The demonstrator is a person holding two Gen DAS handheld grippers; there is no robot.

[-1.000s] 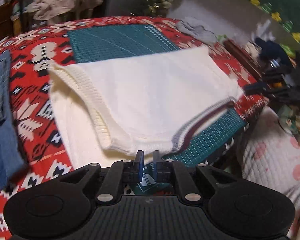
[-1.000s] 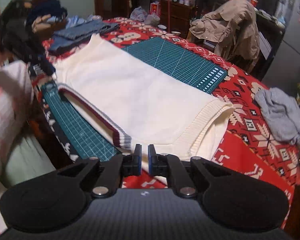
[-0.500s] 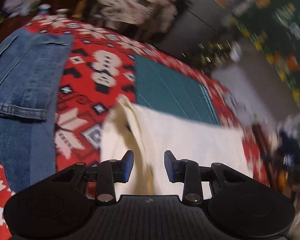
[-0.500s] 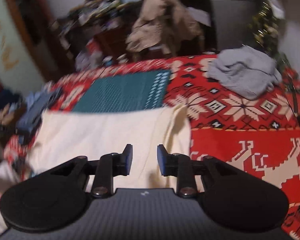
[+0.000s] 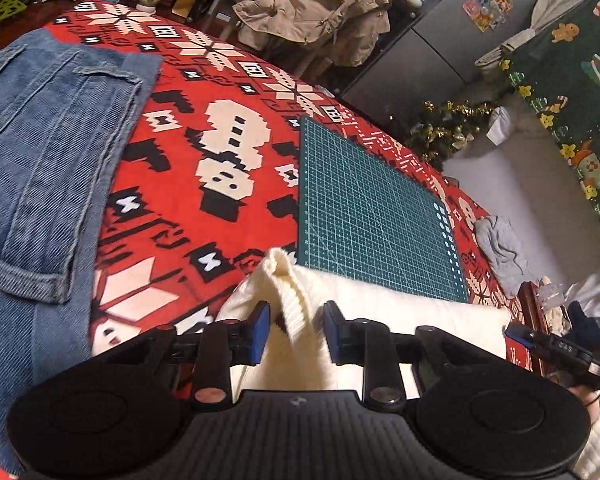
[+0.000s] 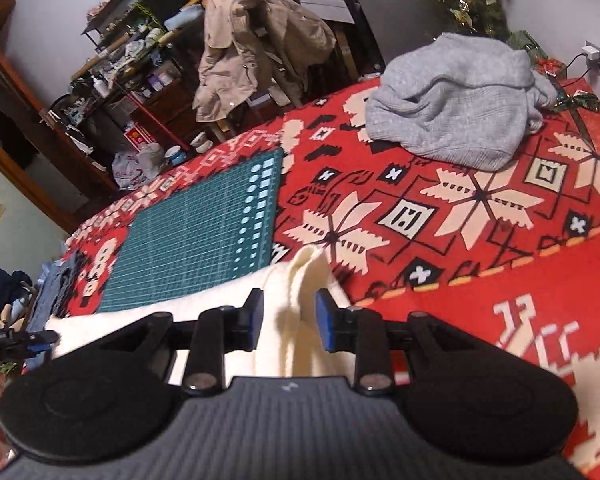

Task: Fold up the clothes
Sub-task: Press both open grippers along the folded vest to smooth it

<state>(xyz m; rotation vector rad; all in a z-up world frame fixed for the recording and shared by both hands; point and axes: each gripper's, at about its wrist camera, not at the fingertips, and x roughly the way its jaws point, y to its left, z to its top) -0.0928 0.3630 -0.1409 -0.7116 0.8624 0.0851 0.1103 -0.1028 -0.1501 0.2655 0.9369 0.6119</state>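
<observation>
Left wrist view showed folded jeans (image 5: 40,168) lying to the left of the left claw (image 5: 294,332), on a red patterned cloth (image 5: 172,184) that covered the tabletop. The left claw stood wide open, blue pads apart, gripping nothing. A raised ridge of the cream sweater (image 5: 300,300) sat in the gap between the pads, with its ribbed edge pointing away from the claw; whether the knit touched either pad could not be told. The rest of the sweater spread flat to the right of the claw, overlapping the near edge of a green cutting mat (image 5: 372,208) that lay ahead and to the right. Farther right, past the mat, a grey garment (image 5: 500,248) lay near the tabletop's edge, and the tip of the other claw showed at the far right, beside the sweater's corner.

Right wrist view showed the cutting mat (image 6: 204,240) ahead and to the left of the right claw (image 6: 288,324), with the sweater (image 6: 296,308) laid over its near edge. The right claw was also wide open and held nothing. A bunched fold of the sweater rose between its pads, and contact could not be judged. To the right of the claw lay bare red cloth (image 6: 500,272). The grey garment (image 6: 452,100) sat heaped well ahead and to the right.
</observation>
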